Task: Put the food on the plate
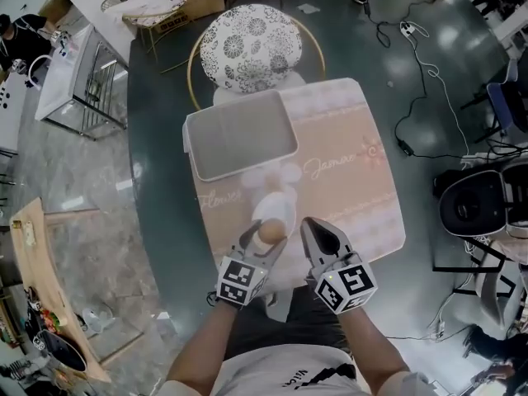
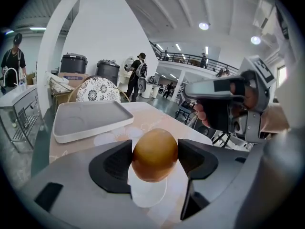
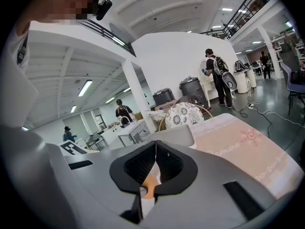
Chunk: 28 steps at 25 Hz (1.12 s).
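Observation:
A brown egg-shaped food [image 2: 154,154] sits between the black pads of my left gripper [image 2: 154,159], which is shut on it. It hangs just over a small white plate [image 2: 148,191] on the pink tablecloth. From the head view the egg [image 1: 268,232] is at the near edge of the white plate [image 1: 277,211], with my left gripper [image 1: 264,239] round it. My right gripper [image 1: 312,231] is just to the right of the plate, shut and empty; in its own view the right gripper [image 3: 155,157] has its pads touching.
A grey rectangular tray [image 1: 240,134] lies on the far left of the pink tablecloth [image 1: 346,188]. A patterned round chair [image 1: 251,46] stands behind the table. Cables and a black seat [image 1: 470,200] are on the floor at right.

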Motion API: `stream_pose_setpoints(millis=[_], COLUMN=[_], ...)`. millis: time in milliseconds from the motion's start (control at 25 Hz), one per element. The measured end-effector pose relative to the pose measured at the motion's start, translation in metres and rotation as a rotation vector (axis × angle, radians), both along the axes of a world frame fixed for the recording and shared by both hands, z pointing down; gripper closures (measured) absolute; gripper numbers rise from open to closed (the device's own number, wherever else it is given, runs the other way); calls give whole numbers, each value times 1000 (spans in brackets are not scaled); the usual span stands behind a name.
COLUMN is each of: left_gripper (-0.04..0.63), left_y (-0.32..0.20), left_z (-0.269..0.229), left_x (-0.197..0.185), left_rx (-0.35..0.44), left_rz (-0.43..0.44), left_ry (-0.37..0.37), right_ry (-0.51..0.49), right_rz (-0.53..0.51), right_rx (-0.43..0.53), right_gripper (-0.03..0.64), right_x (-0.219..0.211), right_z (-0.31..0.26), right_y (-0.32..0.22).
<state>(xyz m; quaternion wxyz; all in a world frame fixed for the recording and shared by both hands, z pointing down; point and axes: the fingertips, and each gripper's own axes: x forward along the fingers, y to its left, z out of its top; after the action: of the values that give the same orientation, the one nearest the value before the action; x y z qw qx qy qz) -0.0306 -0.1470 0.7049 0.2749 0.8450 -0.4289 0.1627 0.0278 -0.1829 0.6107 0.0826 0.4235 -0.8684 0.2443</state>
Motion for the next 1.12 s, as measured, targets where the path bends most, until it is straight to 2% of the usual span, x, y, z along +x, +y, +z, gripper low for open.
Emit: stream_pose_setpoints(millis=[560, 1120], left_gripper=[298, 298], left_y=[-3, -5], left_z=[47, 57], left_x=[10, 11], left_rx=[-122, -137], left_rz=[59, 62], left_ry=[-62, -67], right_ry=[7, 7], right_rz=[17, 21], right_rx=[-16, -36], right_gripper=[600, 600], right_x=[9, 11], right_z=[9, 13], right_y=[-7, -8])
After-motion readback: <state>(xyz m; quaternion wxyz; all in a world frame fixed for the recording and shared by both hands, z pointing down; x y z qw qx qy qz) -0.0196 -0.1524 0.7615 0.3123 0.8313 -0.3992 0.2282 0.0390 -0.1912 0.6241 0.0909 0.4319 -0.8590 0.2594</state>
